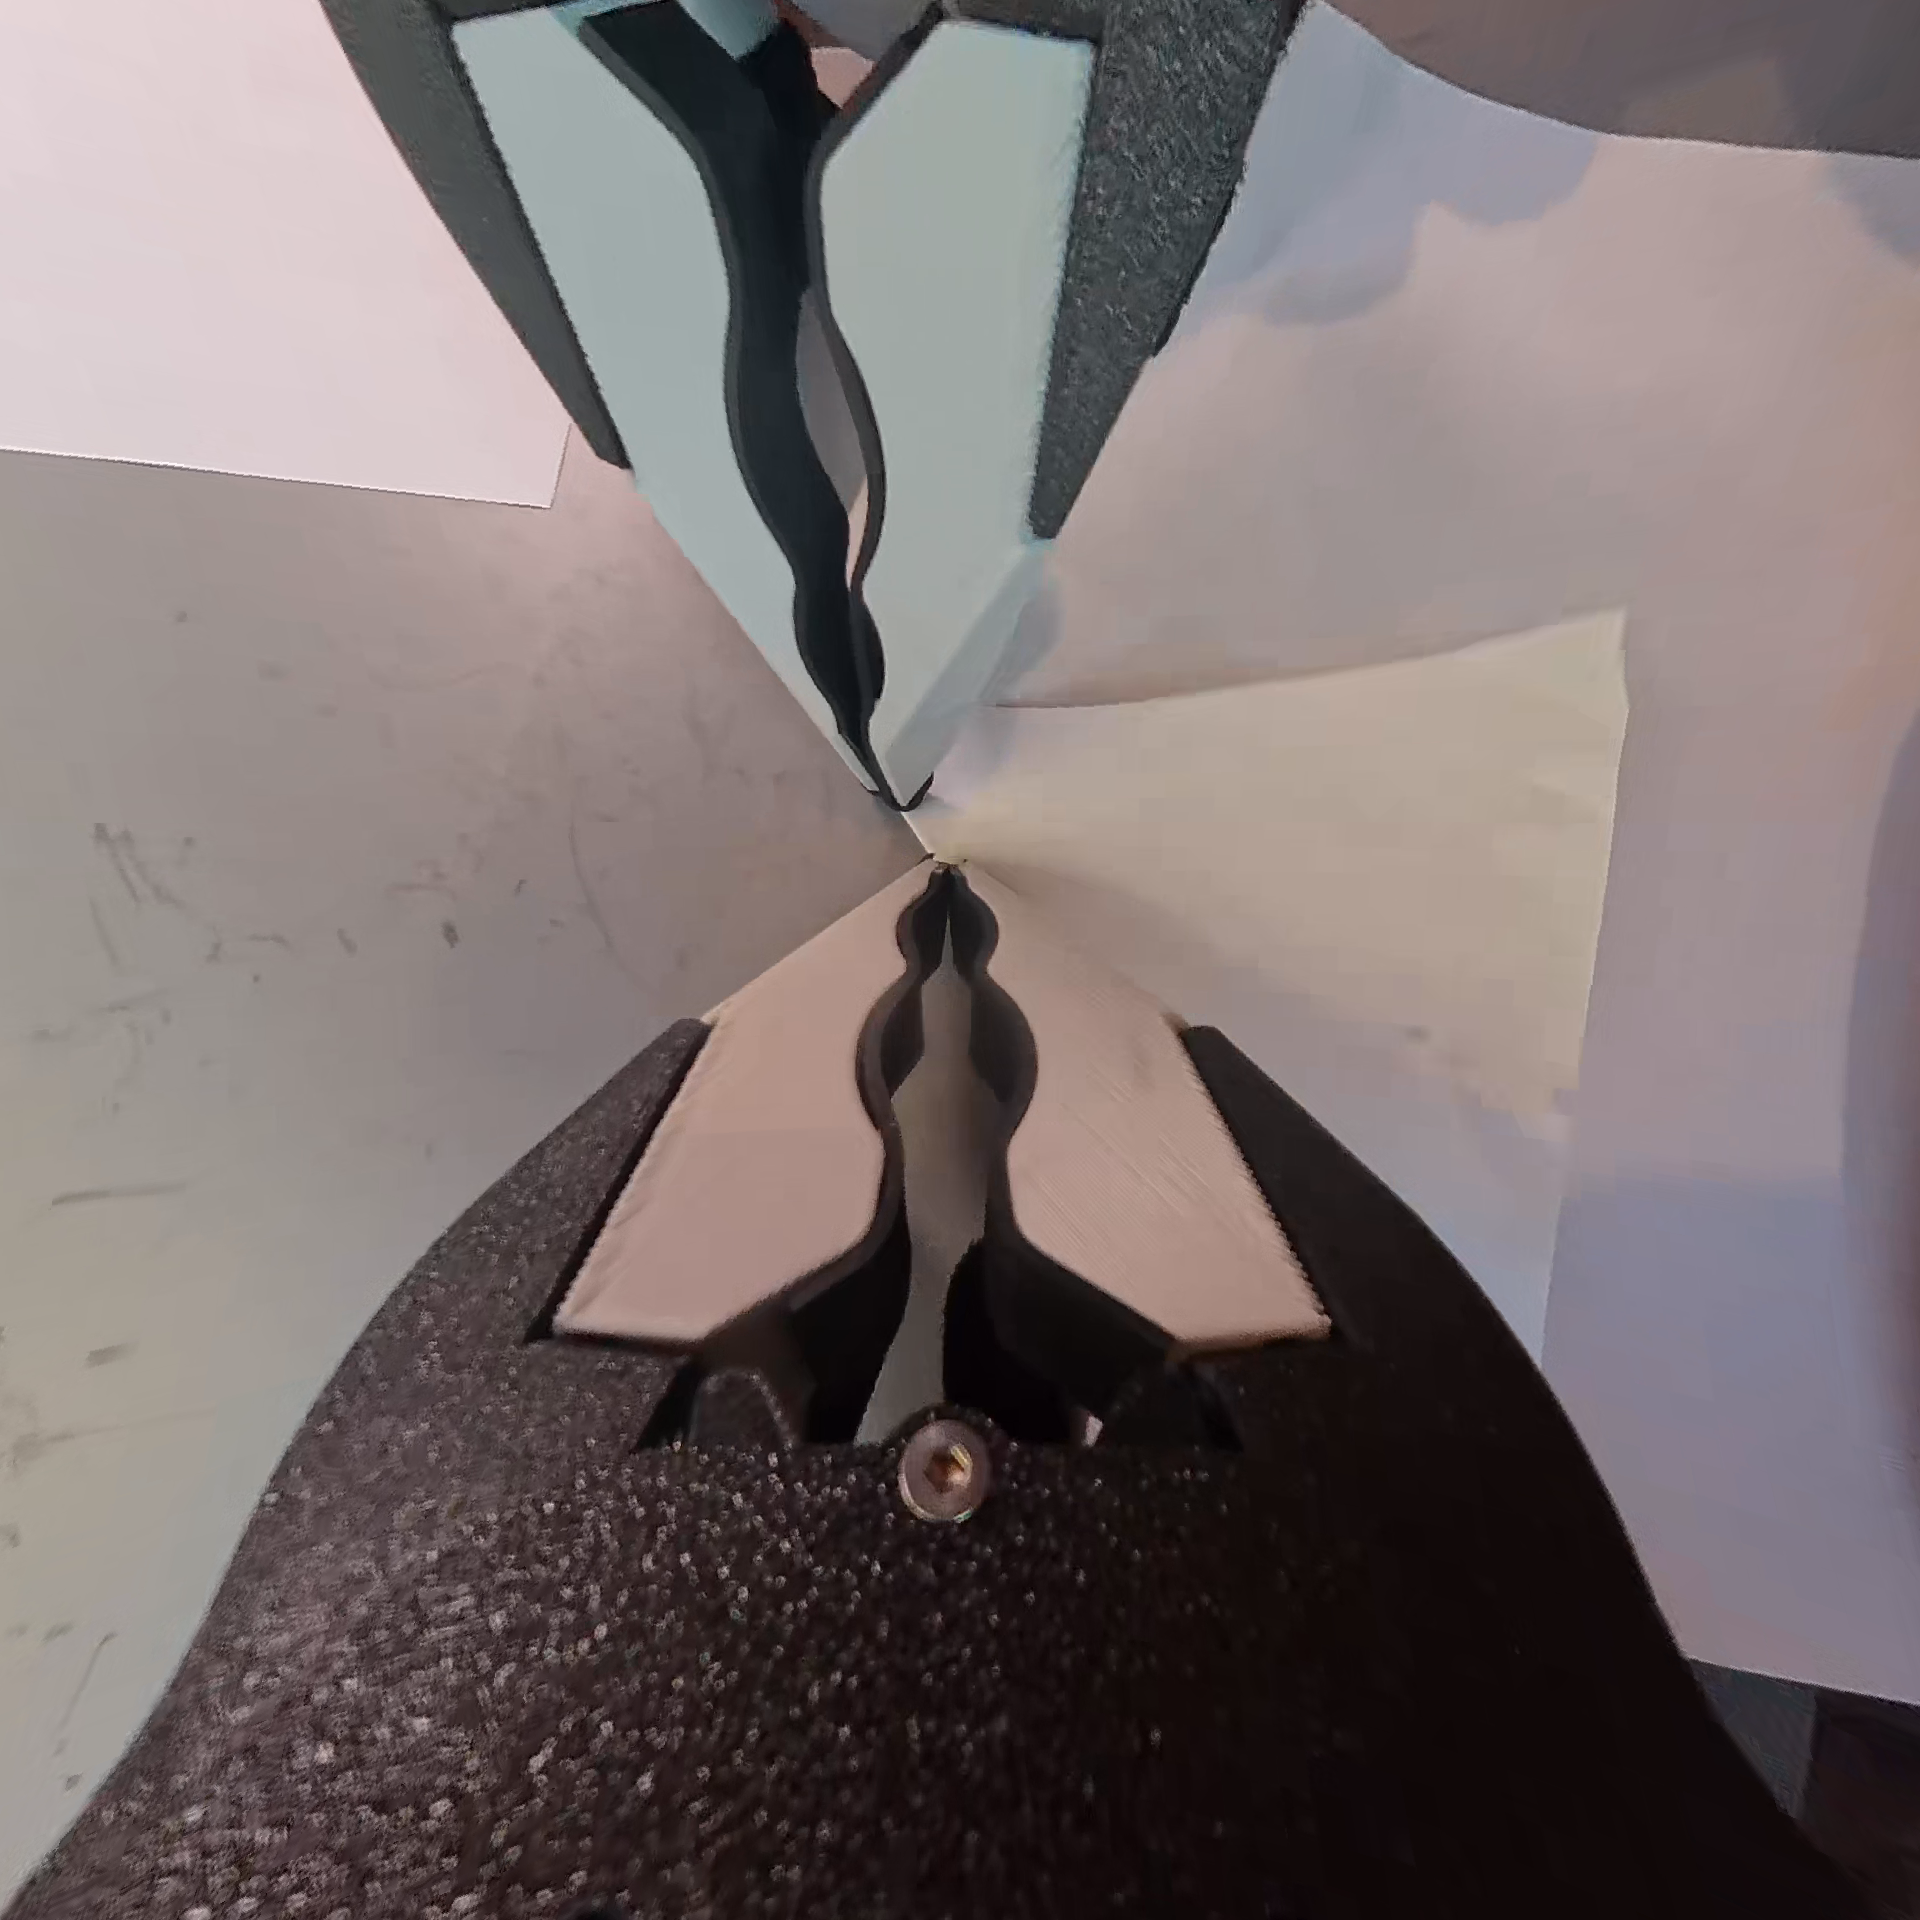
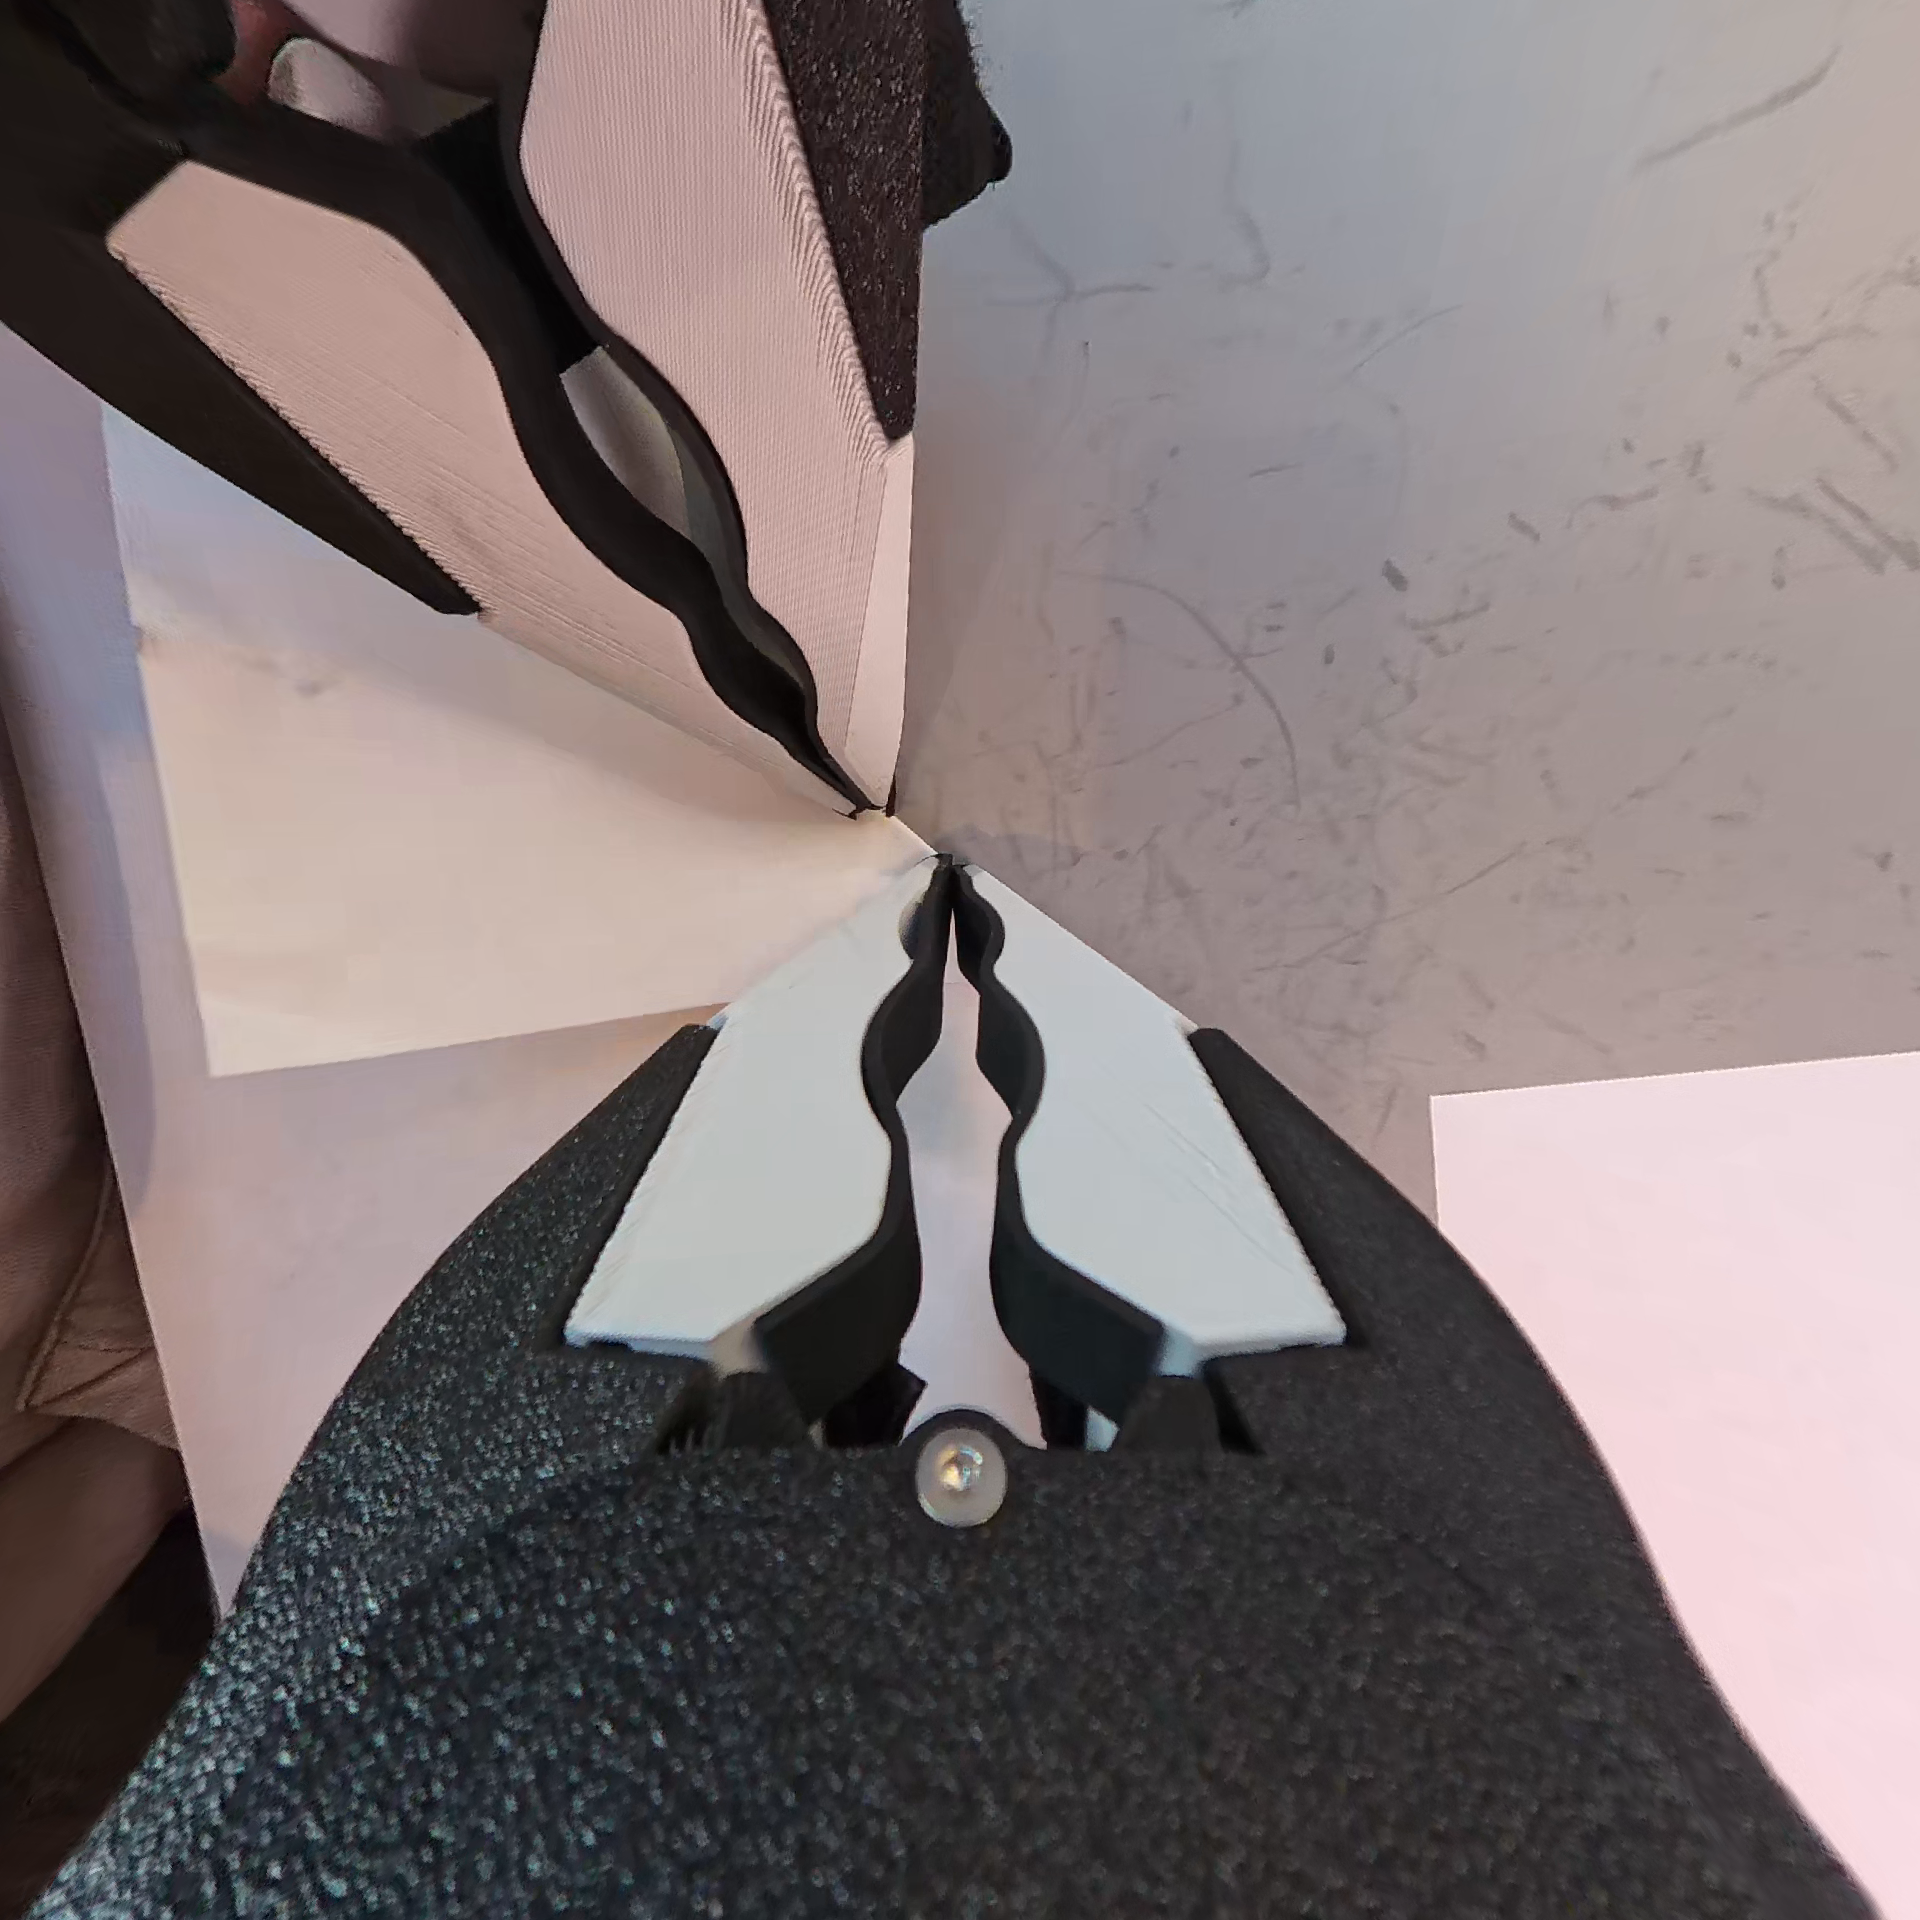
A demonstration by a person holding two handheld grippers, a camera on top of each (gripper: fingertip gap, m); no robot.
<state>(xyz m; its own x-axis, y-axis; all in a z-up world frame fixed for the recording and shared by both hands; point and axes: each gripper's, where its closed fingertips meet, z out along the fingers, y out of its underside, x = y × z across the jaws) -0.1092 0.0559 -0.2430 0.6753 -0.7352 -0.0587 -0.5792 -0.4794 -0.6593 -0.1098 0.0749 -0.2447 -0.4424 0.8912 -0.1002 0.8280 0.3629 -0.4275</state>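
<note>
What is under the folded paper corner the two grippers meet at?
The folded flap lies on the rest of the same white sheet, which rests on a scuffed grey table. Both grippers, left and right, pinch its corner. Anything beneath the sheet is hidden.

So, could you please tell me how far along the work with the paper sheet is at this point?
Done: both grippers are at the same corner of the white sheet. In hand: the left gripper and the right gripper are each shut on that corner, tips nearly meeting over the grey table. Left: the corner is not yet released, and a second sheet lies apart, untouched.
</note>
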